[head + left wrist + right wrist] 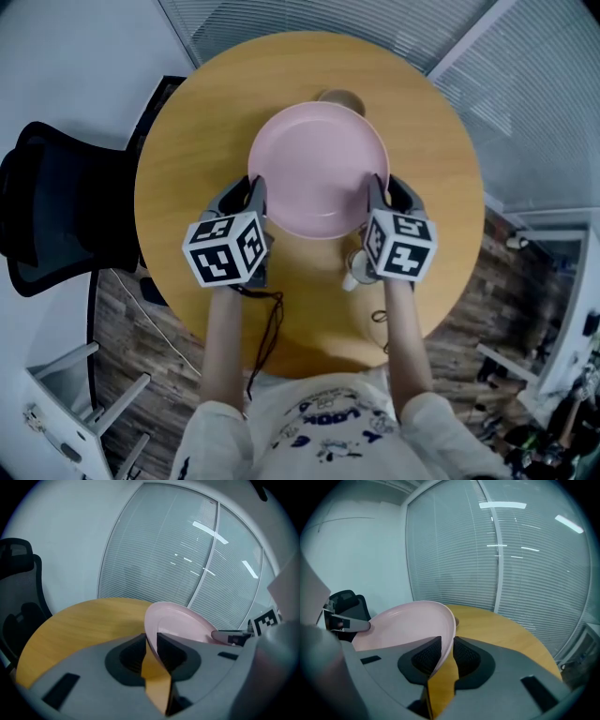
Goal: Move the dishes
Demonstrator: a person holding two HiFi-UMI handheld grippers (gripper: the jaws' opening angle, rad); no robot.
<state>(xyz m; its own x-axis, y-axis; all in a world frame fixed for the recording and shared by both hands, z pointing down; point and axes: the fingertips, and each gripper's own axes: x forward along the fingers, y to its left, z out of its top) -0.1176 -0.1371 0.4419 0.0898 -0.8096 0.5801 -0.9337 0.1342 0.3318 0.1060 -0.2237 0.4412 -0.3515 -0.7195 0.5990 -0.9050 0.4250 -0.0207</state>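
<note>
The head view looks steeply down from high above the pink plate (319, 169) and takes in the whole round worktop (187, 141) around it. The left gripper view sits low and very close at the plate's left rim, facing across it toward the blinds (159, 550). The right gripper view does likewise from the right rim. All three share plate and worktop.
</note>
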